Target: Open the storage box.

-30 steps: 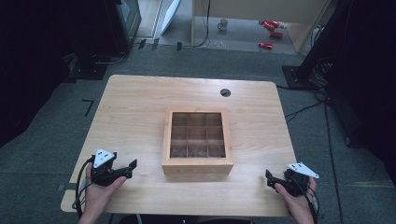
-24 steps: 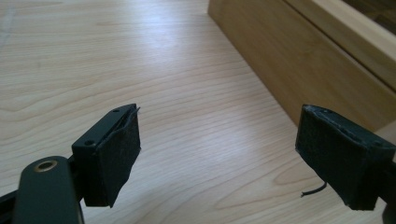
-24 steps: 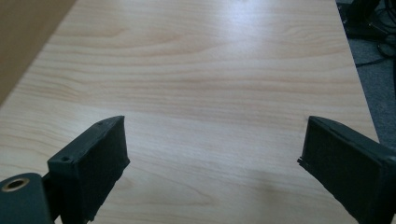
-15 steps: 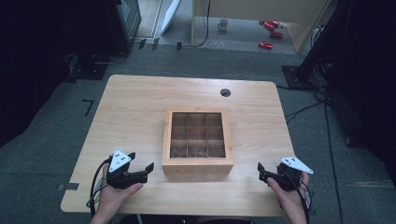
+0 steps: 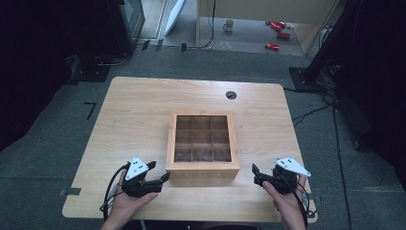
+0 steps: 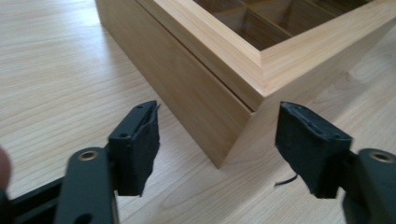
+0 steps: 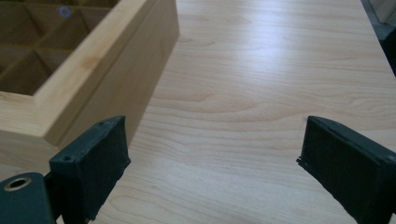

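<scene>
Box (image 5: 202, 143), wooden and split into nine compartments, sits near the middle of the table (image 5: 143, 105), a little toward the person's side. In the high view the left gripper (image 5: 162, 173) lies just off the box's near left corner, held in the left hand (image 5: 128, 203), while the right gripper (image 5: 255, 173) sits a short way off the near right corner in the right hand (image 5: 286, 201). In the left gripper view the jaws have just been closing yet stand apart, pads (image 6: 137, 144) pressing on nothing; the box's corner (image 6: 224, 107) lies ahead between them, not touched. In the right gripper view the jaws gape wide over bare wood, and the box (image 7: 93, 60) lies ahead, beyond the left jaw.
</scene>
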`<move>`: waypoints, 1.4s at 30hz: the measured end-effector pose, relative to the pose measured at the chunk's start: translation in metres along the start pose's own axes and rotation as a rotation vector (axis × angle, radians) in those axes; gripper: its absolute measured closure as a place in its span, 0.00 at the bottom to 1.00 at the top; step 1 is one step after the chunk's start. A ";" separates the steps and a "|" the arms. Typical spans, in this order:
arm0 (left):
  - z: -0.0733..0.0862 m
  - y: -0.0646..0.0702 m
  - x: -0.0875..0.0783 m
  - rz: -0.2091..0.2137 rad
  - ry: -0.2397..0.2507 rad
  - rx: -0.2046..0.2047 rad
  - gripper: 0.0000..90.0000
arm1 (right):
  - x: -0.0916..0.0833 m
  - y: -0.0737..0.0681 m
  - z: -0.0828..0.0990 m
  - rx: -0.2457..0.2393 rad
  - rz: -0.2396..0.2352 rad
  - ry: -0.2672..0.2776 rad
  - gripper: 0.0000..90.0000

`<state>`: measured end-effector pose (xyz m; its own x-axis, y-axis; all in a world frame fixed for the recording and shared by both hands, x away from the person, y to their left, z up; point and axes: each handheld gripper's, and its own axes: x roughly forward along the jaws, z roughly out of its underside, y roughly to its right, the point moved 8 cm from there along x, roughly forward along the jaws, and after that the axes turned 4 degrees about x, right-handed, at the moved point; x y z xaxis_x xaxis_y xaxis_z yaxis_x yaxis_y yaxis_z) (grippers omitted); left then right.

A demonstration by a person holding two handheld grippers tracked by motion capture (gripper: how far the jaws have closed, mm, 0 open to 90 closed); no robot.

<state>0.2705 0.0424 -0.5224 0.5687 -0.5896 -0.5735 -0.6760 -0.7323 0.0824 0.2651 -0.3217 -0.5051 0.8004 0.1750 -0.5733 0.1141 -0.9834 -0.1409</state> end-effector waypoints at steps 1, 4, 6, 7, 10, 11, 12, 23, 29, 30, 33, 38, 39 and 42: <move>0.000 0.002 0.001 0.004 -0.004 0.005 0.40 | 0.000 -0.003 -0.001 -0.001 -0.006 0.002 0.08; 0.004 0.002 0.007 0.014 -0.042 0.009 0.49 | 0.001 -0.012 -0.005 -0.013 -0.028 0.007 0.08; 0.004 0.001 0.008 0.035 -0.042 -0.002 0.52 | 0.002 -0.016 -0.006 -0.025 -0.035 0.005 0.08; 0.004 0.002 0.009 0.072 -0.042 -0.013 0.54 | 0.003 -0.017 -0.006 -0.031 -0.037 0.006 0.08; 0.003 0.005 0.009 0.091 -0.041 0.008 0.62 | 0.004 -0.021 -0.009 -0.037 -0.045 0.004 0.08; 0.003 0.006 0.009 0.096 -0.037 0.013 0.64 | 0.005 -0.023 -0.009 -0.039 -0.047 0.004 0.08; 0.003 0.006 0.009 0.096 -0.037 0.013 0.66 | 0.005 -0.023 -0.009 -0.039 -0.047 0.004 0.08; -0.004 0.006 0.002 0.125 -0.026 0.025 0.76 | 0.008 -0.044 -0.010 -0.072 -0.109 0.014 0.08; -0.005 0.006 0.002 0.117 -0.028 0.040 0.76 | 0.007 -0.050 -0.008 -0.081 -0.148 0.026 0.08; -0.005 0.006 0.001 0.112 -0.027 0.044 0.76 | 0.007 -0.052 -0.007 -0.081 -0.158 0.028 0.08; -0.006 0.007 0.001 0.099 -0.025 0.051 0.76 | 0.007 -0.062 -0.003 -0.083 -0.233 0.024 0.08; -0.010 0.009 0.000 0.087 -0.019 0.069 0.75 | 0.008 -0.070 0.001 -0.106 -0.275 0.022 0.08; -0.010 0.009 -0.001 0.087 -0.016 0.070 0.75 | 0.008 -0.072 0.002 -0.108 -0.282 0.024 0.08; -0.012 0.009 -0.001 0.085 -0.014 0.076 0.75 | 0.009 -0.073 0.003 -0.107 -0.292 0.028 0.08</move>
<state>0.2689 0.0323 -0.5112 0.5018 -0.6432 -0.5783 -0.7553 -0.6517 0.0695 0.2624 -0.2482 -0.5024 0.7404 0.4507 -0.4987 0.4015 -0.8916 -0.2095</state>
